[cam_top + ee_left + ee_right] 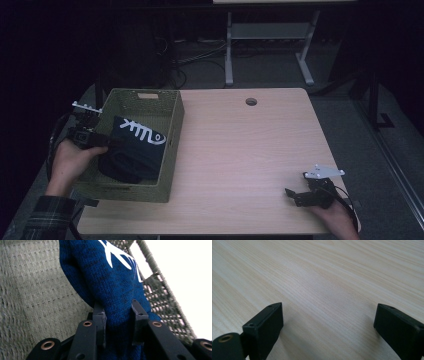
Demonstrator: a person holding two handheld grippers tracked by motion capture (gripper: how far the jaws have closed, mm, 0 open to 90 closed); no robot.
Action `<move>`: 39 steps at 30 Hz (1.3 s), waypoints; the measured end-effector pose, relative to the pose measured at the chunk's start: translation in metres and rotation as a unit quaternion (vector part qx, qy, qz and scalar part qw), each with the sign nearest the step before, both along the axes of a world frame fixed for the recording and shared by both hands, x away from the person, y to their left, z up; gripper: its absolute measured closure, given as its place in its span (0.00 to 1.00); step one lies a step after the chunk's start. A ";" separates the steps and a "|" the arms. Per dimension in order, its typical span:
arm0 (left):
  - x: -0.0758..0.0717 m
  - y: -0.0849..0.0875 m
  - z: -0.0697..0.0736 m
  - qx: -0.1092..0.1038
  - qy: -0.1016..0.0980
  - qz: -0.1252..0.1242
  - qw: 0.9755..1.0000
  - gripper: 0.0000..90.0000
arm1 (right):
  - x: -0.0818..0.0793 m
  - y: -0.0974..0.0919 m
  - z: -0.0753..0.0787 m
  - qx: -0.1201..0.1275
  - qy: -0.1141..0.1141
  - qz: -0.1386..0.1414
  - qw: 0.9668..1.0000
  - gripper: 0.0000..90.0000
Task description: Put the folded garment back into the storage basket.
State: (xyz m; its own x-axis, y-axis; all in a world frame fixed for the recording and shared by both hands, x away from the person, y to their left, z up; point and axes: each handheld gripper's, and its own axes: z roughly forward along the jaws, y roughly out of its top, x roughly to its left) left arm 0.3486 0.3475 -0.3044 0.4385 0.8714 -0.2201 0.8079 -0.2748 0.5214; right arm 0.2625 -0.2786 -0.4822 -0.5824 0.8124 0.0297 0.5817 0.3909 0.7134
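Dark blue knitted garment with white print (117, 287) pinched by left gripper (117, 315) inside olive woven basket (172, 150), apparently draped on basket wall, right gripper (328, 322) held wide open, nothing gripped, over light wooden table (250, 150).

The one marking to be seen is a white design on the dark blue knitted garment (134, 145) that lies in the green woven basket (176, 131). In the high view it looks like a row of short slanted strokes ending in a loop, perhaps stylised lettering, but it cannot be read as any word. In the left gripper view, part of the same white design shows as pointed strokes near the top edge, also unreadable.
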 end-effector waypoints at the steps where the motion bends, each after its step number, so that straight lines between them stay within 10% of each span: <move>1: 0.002 0.000 -0.003 0.001 0.003 -0.002 1.000 0.79 | 0.000 0.000 0.000 0.000 0.000 0.000 1.000 0.09; 19: 0.024 0.013 -0.046 0.066 0.028 0.026 0.997 0.76 | 0.000 0.000 0.000 0.000 0.000 -0.001 1.000 0.09; 39: 0.036 0.025 -0.079 0.127 0.056 0.058 0.989 0.61 | 0.000 0.000 0.000 0.000 0.001 -0.003 1.000 0.09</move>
